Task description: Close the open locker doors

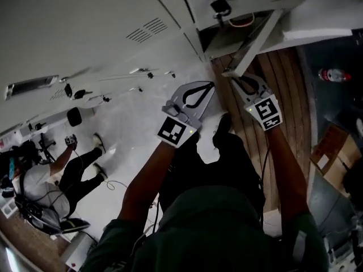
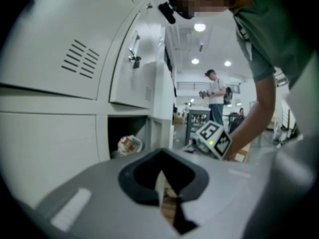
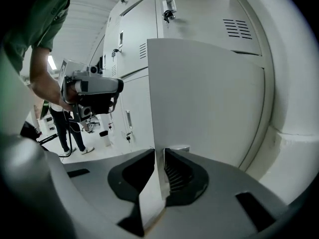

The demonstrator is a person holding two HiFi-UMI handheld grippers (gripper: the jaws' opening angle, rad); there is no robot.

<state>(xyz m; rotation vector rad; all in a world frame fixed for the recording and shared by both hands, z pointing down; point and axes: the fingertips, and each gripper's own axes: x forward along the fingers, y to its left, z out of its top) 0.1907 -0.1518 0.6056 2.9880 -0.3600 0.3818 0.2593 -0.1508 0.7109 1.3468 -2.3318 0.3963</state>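
Note:
An open white locker door (image 1: 317,16) swings out from the lower locker row, its thin edge (image 1: 252,44) pointing at me. My right gripper (image 1: 237,79) is shut on that edge; in the right gripper view the door panel (image 3: 204,98) rises from between the closed jaws of the right gripper (image 3: 160,171). My left gripper (image 1: 209,87) hovers just left of it, shut and empty. The left gripper (image 2: 162,188) faces an open compartment (image 2: 127,133) holding a crumpled white-and-red packet (image 2: 130,144). The right gripper's marker cube (image 2: 214,138) shows beyond.
Closed vented lockers (image 1: 147,30) fill the wall to the left. A person (image 1: 39,188) with equipment stands on the white floor at the left. A wooden floor strip (image 1: 286,101), cardboard boxes (image 1: 334,152) and a red-and-white object (image 1: 333,74) lie to the right.

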